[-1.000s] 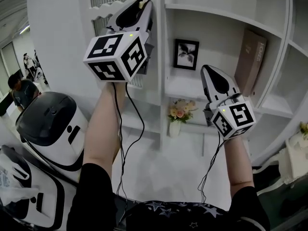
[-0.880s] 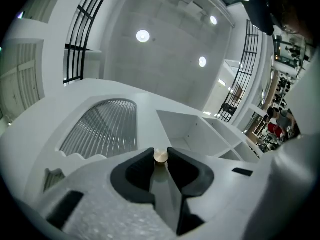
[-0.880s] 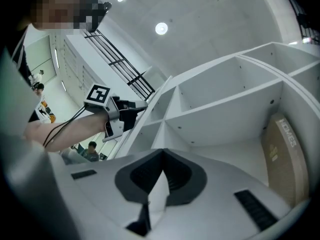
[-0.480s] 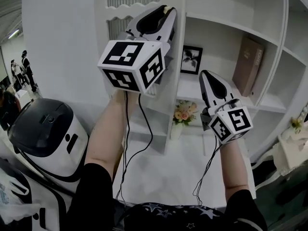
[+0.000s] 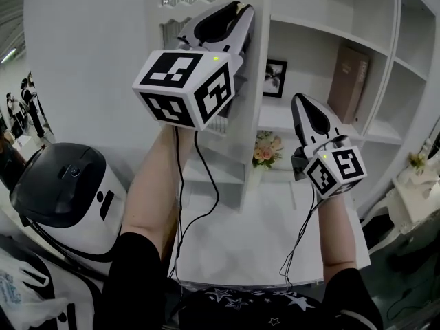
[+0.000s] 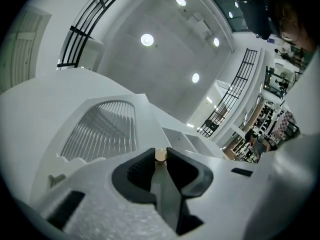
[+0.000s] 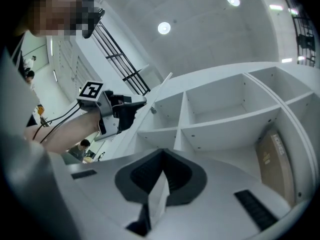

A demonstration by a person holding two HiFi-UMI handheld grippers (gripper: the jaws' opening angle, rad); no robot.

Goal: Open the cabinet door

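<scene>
The white cabinet door with a louvred panel stands swung out from the shelving. My left gripper is raised to its upper edge and is shut on the small pale door knob, which sits pinched between the dark pads. In the right gripper view the left gripper shows at the door's free edge. My right gripper hangs lower and to the right, in front of the open shelves, shut with nothing between its fingers.
The open shelves hold a framed picture, a brown book and a small vase of flowers. A white and black machine stands at the lower left. People stand in the far left background.
The left gripper has carried the knob and door edge rightward in the head view, swinging the door out farther. The right gripper has shifted slightly to the right, still shut and empty.
</scene>
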